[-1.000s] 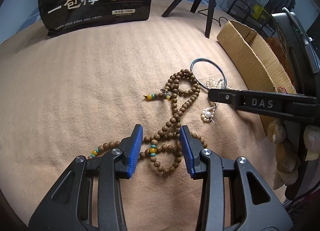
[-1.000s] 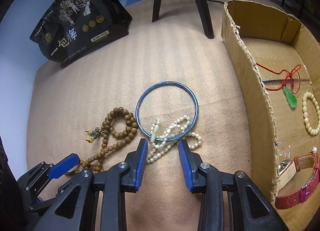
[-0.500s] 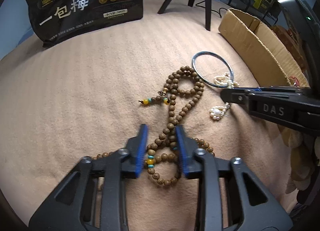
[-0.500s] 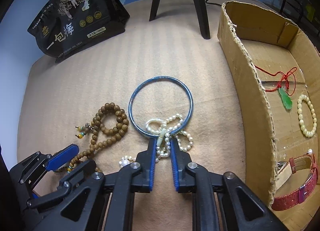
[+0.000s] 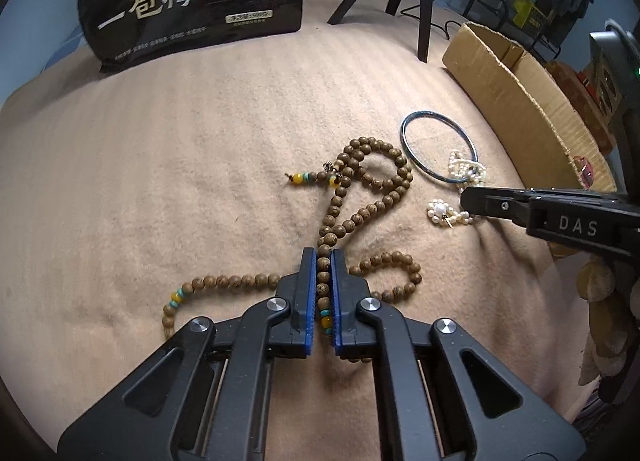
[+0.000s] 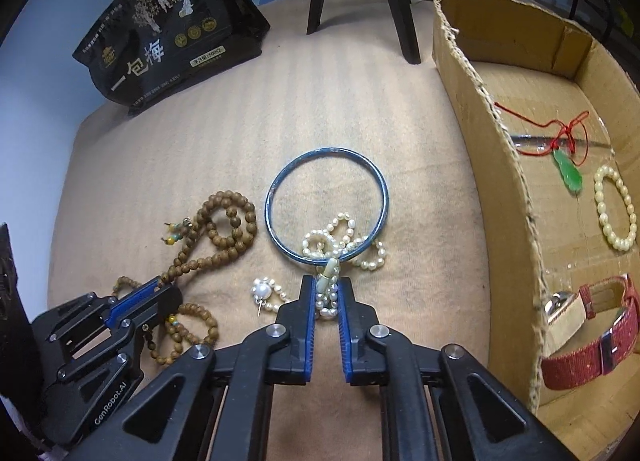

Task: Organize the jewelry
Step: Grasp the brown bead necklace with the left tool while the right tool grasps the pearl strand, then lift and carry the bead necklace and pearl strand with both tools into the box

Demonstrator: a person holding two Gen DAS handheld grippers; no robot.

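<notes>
A long brown wooden bead necklace (image 5: 360,217) lies looped on the tan cloth; it also shows in the right wrist view (image 6: 228,229). My left gripper (image 5: 323,261) is shut on a strand of it. A white pearl necklace (image 6: 344,237) lies partly over a blue bangle (image 6: 276,185). My right gripper (image 6: 326,285) is shut on the pearl strand at its pale clasp. The pearls (image 5: 440,211) and bangle (image 5: 412,149) also show in the left wrist view, beside the right gripper's finger (image 5: 492,201).
An open cardboard box (image 6: 500,165) stands at the right, holding a green pendant on red cord (image 6: 568,169), a cream bead bracelet (image 6: 616,213) and a red watch (image 6: 592,329). A black snack bag (image 6: 168,37) and tripod legs (image 6: 400,1) stand at the back.
Both grippers have moved forward and closed. The left one now pinches the wooden bead strand, the right one pinches the pearl strand, which has bunched up.
</notes>
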